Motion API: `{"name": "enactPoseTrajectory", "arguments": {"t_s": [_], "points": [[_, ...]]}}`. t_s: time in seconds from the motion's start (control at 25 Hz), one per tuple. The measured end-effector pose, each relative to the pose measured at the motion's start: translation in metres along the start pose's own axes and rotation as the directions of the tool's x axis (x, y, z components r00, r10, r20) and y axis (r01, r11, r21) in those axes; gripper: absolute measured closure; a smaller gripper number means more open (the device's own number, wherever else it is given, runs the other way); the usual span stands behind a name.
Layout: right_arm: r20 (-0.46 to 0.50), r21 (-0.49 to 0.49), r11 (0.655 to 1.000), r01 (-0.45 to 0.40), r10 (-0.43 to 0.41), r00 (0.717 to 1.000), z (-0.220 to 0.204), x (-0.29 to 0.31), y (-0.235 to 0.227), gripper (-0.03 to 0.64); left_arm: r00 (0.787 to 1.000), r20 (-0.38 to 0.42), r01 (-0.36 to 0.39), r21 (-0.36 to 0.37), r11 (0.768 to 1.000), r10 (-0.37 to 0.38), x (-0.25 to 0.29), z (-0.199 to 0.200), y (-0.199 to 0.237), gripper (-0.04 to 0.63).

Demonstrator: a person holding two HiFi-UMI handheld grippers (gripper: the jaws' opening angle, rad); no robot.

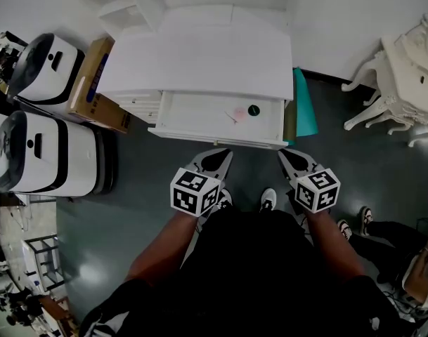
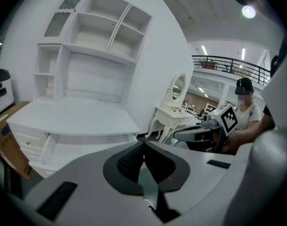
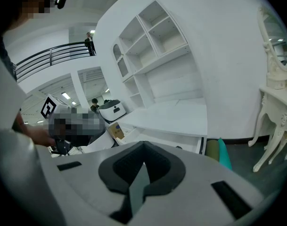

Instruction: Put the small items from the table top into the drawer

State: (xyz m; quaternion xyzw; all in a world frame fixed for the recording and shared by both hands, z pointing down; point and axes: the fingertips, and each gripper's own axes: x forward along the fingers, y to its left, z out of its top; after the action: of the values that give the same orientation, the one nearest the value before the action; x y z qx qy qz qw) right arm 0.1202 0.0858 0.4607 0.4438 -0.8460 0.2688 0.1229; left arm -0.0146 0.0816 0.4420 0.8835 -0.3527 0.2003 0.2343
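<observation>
The person stands at a white desk (image 1: pixel 199 58) whose drawer (image 1: pixel 192 111) is pulled open toward them. Two small items lie on the drawer floor toward its right end. One is a pink piece (image 1: pixel 237 114) with a thin stem; just beside it on the right is a dark round thing (image 1: pixel 254 109) with a green centre, possibly a cap, though it is too small to tell. Both grippers are held low, near the drawer front and close to the person's body. The left gripper (image 1: pixel 218 159) has its dark ribbed pads pressed together with nothing between them, as the left gripper view (image 2: pixel 143 144) shows. The right gripper (image 1: pixel 293 160) is likewise closed on nothing in its own view (image 3: pixel 143 147). Each carries a cube of black-and-white square markers (image 1: pixel 195 192), which hold patterns rather than letters. A cardboard box (image 1: pixel 93 76) leans at the desk's left side; its blue print is too small to read. Two white appliances (image 1: pixel 41 153) stand further left, and a teal panel (image 1: pixel 304 104) stands against the desk's right side. An ornate white dressing table (image 1: pixel 403 65) stands well apart at the right.
</observation>
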Motion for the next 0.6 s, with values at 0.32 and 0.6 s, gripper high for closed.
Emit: {"name": "enactPoseTrajectory", "arguments": {"t_s": [0.32, 0.6], "points": [[-0.006, -0.015, 1.0, 0.002, -0.002, 1.0, -0.0008, 0.0002, 0.001, 0.591, 1.0, 0.001, -0.004, -0.009, 1.0, 0.004, -0.001, -0.002, 0.0012, 0.584], [-0.006, -0.028, 1.0, 0.003, -0.003, 1.0, -0.0025, -0.0008, 0.002, 0.591, 1.0, 0.002, -0.005, -0.009, 1.0, 0.005, -0.0016, -0.0036, 0.0007, 0.585]]}}
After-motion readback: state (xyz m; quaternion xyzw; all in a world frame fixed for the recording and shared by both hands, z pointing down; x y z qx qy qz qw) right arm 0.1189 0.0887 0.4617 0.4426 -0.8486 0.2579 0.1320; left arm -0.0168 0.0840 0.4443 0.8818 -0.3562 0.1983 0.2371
